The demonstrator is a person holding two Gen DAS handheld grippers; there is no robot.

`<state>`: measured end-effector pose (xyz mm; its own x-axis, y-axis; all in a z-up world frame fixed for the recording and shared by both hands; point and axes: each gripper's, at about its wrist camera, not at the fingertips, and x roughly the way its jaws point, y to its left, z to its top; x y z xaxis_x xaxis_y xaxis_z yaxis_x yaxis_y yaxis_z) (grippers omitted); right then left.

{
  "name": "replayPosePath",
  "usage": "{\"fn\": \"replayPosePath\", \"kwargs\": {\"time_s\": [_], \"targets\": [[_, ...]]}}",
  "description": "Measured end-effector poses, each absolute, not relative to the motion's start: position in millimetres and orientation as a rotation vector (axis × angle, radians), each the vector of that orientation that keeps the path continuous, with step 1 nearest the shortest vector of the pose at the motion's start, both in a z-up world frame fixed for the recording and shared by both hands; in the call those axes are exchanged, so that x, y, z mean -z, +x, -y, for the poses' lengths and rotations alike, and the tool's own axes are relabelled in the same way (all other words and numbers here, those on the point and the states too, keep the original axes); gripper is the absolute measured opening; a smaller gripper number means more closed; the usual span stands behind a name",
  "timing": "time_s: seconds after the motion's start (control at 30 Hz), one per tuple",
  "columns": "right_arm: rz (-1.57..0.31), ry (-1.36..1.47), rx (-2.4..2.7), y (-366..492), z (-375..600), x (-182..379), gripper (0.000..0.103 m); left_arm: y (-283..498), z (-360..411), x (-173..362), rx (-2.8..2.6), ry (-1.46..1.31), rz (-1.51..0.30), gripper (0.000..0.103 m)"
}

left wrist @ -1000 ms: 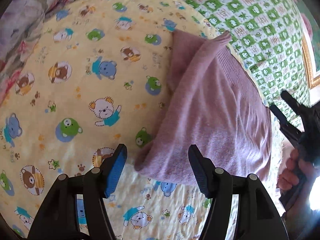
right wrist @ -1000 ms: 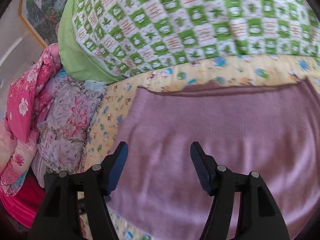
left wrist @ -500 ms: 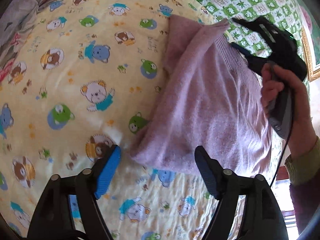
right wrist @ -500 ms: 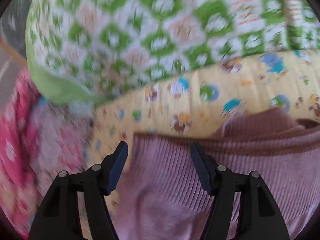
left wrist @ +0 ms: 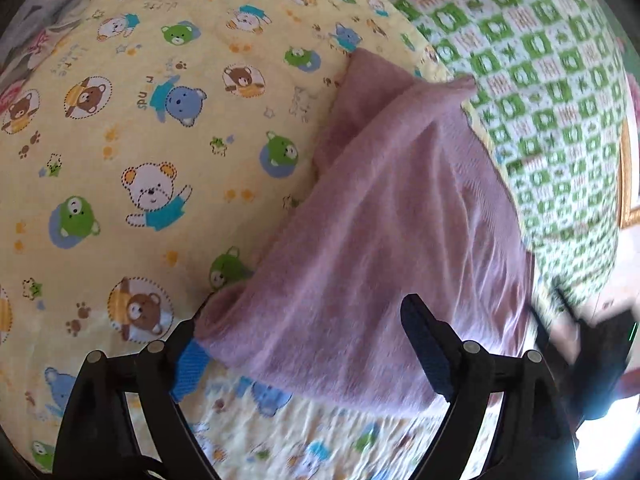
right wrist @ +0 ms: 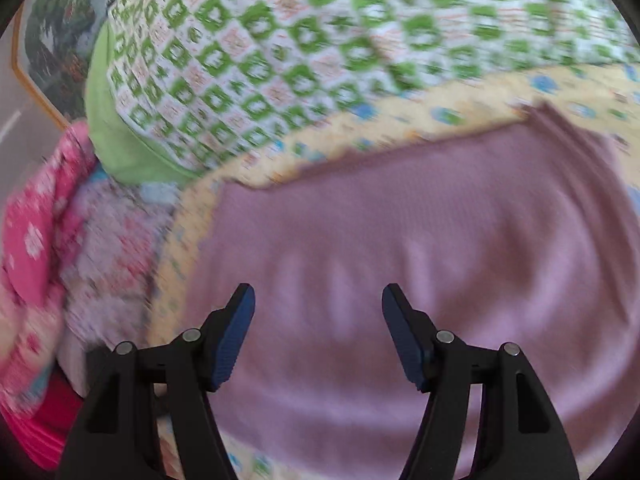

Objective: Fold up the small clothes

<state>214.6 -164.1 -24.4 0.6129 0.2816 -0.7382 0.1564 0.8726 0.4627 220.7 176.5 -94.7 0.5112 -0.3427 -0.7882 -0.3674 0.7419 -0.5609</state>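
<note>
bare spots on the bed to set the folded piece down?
Free: the yellow bear sheet left of the purple sweater, and the strip below its hem. Crowded: green checked quilt on its far side, floral bedding heaped beyond.

Home bedroom: teddy-print bedsheet [left wrist: 168, 128], checked quilt [right wrist: 280, 40].

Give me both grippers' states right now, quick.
Left gripper: open, jaws just widened, straddling a corner of the mauve knit garment without clamping it.
Right gripper: open, empty, above the same garment.
</note>
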Motion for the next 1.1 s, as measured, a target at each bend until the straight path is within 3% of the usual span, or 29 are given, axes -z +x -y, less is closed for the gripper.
{"fn": "replayPosePath", "kwargs": {"time_s": [0.17,0.2,0.27,0.3,0.33,0.4,0.6,0.8,0.97,1.1], "targets": [[-0.976,0.598,0.015,163,195,46,0.067,227,-173,94,-0.058,-0.784,-1.01,0.086],[-0.976,0.605,0.021,157,199,47,0.067,230,-170,94,-0.057,-0.781,-1.001,0.081],[-0.971,0.59,0.019,153,205,48,0.067,233,-168,94,-0.035,-0.783,-0.992,0.058],[-0.966,0.576,0.019,153,206,47,0.067,236,-167,94,-0.011,-0.787,-0.995,0.034],[-0.951,0.551,0.024,154,211,46,0.067,239,-164,93,0.013,-0.784,-0.992,0.026],[-0.94,0.533,0.051,155,219,46,0.067,244,-156,82,0.018,-0.725,-0.97,0.019],[-0.901,0.595,0.096,156,253,47,0.067,244,-116,34,0.101,-0.572,-0.876,0.014],[-0.86,0.65,0.089,148,273,43,0.067,245,-21,-18,0.361,-0.436,-0.785,0.014],[-0.806,0.74,0.104,132,303,36,0.067,244,76,-20,0.551,-0.289,-0.796,0.014],[-0.786,0.783,0.127,121,322,36,0.067,249,139,19,0.624,-0.175,-0.892,0.015]]}}
